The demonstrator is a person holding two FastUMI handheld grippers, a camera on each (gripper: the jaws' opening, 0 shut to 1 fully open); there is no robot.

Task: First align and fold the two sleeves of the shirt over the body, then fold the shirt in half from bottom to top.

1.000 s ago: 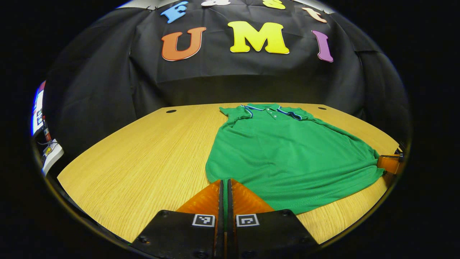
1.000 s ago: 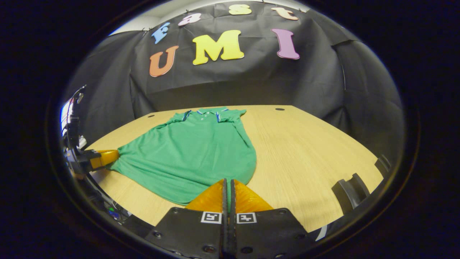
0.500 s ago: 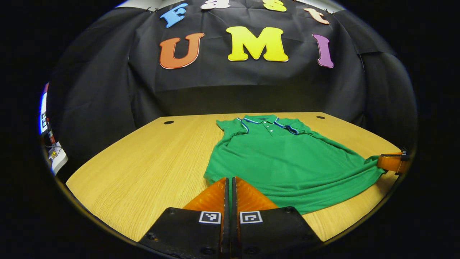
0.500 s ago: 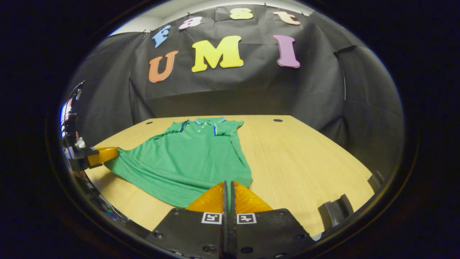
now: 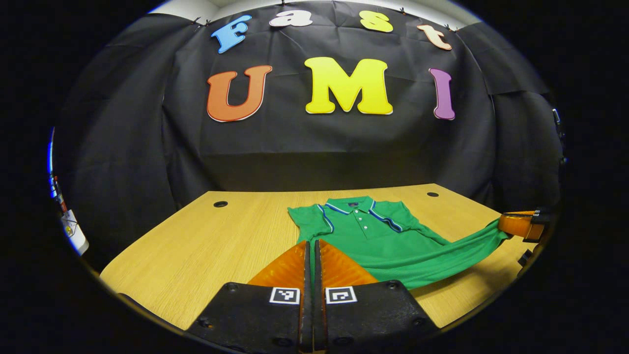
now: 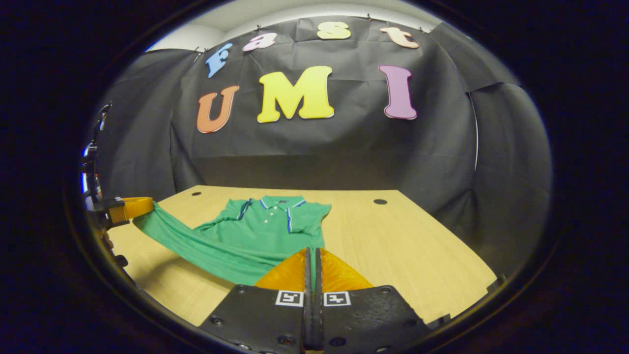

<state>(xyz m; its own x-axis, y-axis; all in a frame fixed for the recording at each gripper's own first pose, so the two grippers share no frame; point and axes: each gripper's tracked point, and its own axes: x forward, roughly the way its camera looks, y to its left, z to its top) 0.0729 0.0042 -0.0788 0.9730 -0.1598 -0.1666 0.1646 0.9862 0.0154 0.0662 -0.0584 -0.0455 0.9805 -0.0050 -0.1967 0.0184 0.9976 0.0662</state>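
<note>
In the left gripper view, my left gripper (image 5: 310,246) sat at the bottom centre of the frame, its two fingers pressed together with a thin strip of green cloth caught between them. That cloth was the bottom hem of the green short-sleeved polo shirt with a blue-and-white striped collar (image 5: 366,228), which lay in the lower middle of the frame on the light wooden table (image 5: 206,250). The collar end rested flat on the wood toward the back, with both sleeves folded in over the body. The hem end was raised off the table and stretched as a taut band toward the right edge of the frame, where my right gripper (image 5: 516,223) pinched its other corner. A shadow fell on the wood beneath the raised band.

In the right gripper view, the right gripper (image 6: 311,253) was at the bottom centre, fingers closed on the shirt's hem (image 6: 314,275). The shirt (image 6: 268,223) lay left of centre on the table (image 6: 408,255), collar toward the back. The lifted hem ran to the left edge of the frame, where the left gripper (image 6: 128,207) held it above the table. Small dark round holes (image 6: 380,201) marked the table's far corners.
</note>
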